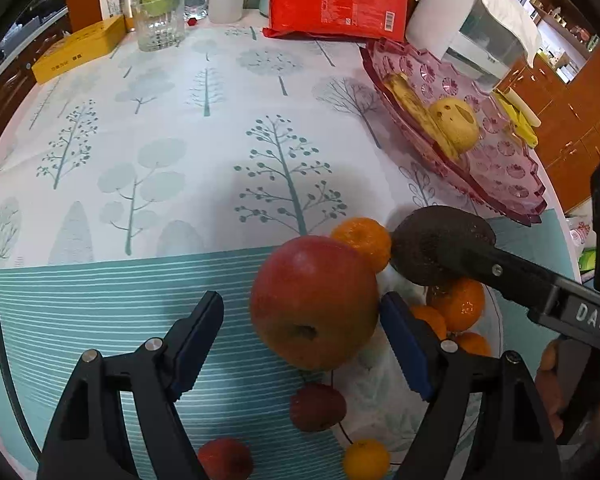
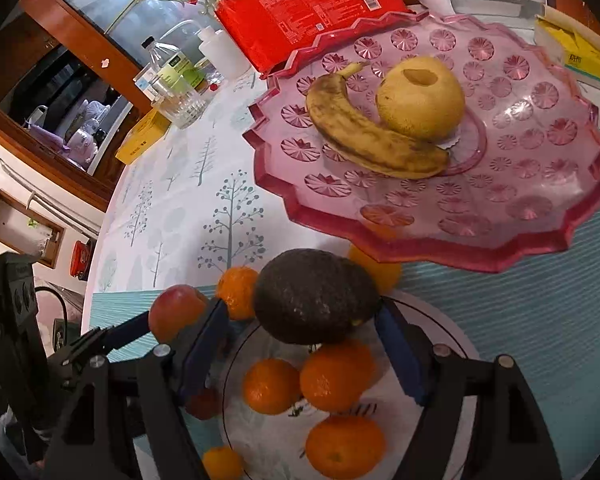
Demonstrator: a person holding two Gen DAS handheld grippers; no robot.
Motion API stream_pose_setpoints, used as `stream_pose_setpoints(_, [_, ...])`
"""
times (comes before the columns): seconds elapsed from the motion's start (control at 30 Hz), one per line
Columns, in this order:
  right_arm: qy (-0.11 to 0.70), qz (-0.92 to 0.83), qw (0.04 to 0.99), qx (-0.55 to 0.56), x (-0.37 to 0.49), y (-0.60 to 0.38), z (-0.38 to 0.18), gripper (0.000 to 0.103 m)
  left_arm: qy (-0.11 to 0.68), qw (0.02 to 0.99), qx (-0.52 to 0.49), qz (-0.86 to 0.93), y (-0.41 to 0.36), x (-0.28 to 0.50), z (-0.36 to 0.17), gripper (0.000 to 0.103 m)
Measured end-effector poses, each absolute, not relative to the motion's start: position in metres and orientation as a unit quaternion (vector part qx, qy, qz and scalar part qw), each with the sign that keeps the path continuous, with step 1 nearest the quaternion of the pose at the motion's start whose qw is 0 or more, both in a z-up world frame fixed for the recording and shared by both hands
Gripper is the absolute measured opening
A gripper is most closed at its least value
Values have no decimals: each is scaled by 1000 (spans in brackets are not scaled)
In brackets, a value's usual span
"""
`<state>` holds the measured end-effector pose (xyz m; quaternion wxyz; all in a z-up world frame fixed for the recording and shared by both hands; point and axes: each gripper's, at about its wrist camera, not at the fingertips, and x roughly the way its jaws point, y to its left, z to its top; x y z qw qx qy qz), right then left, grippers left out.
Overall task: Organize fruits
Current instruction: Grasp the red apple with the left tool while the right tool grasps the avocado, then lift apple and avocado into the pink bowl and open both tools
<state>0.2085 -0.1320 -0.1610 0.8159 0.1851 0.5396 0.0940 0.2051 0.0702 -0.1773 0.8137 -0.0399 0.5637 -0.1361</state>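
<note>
Both tongs over the white plate, each gripping a fruit

The left tongs (image 1: 302,334) are closed wide on a round red-and-yellow apple (image 1: 314,302); the right tongs (image 2: 302,334) are closed wide on a dark, rough-skinned avocado (image 2: 314,296). Both fruits hang above the white round plate (image 2: 440,332) of small orange mandarins (image 2: 336,374) at the worktop's near edge. Beyond it, nearer the far edge, the pink cut-glass dish (image 2: 480,216) holds a spotted yellow banana (image 2: 364,136) and a yellow pear (image 2: 420,98).

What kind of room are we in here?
Probably a home dining area: a table under a tree-print tablecloth, a pink glass fruit plate, and wooden cabinets behind with household clutter.
</note>
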Motion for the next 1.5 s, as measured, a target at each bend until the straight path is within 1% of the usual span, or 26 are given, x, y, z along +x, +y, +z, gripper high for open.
stream_pose_setpoints(0.1, [547, 99, 806, 202, 212, -133, -170, 74, 569, 809, -40, -140, 67, 206, -181, 79])
stream_pose_setpoints(0.17, [554, 103, 800, 209, 215, -134, -176, 67, 572, 808, -38, -140, 65, 207, -183, 79])
stream_pose_setpoints(0.27, [557, 106, 790, 232, 217, -136, -184, 62, 575, 805, -38, -137, 65, 209, -187, 79])
stream_pose_setpoints(0.57, [555, 103, 782, 264, 217, -142, -188, 62, 590, 795, -58, -129, 71, 216, -200, 79])
stream_pose_setpoints(0.63, [554, 101, 782, 268, 217, -142, -189, 62, 591, 794, -58, -129, 72, 217, -201, 74])
stream_pose_setpoints(0.67, [552, 99, 784, 267, 216, -142, -189, 62, 591, 795, -56, -129, 72, 217, -201, 69])
stream_pose_setpoints(0.7, [550, 99, 787, 261, 216, -140, -188, 62, 590, 795, -54, -129, 72, 217, -202, 68])
stream_pose_setpoints(1.1, [537, 90, 818, 186, 207, -123, -175, 61, 594, 793, -62, -120, 78, 209, -198, 68])
stream_pose_setpoints(1.5, [501, 98, 845, 160, 184, -114, -135, 61, 565, 814, -45, -126, 76, 185, -157, 68])
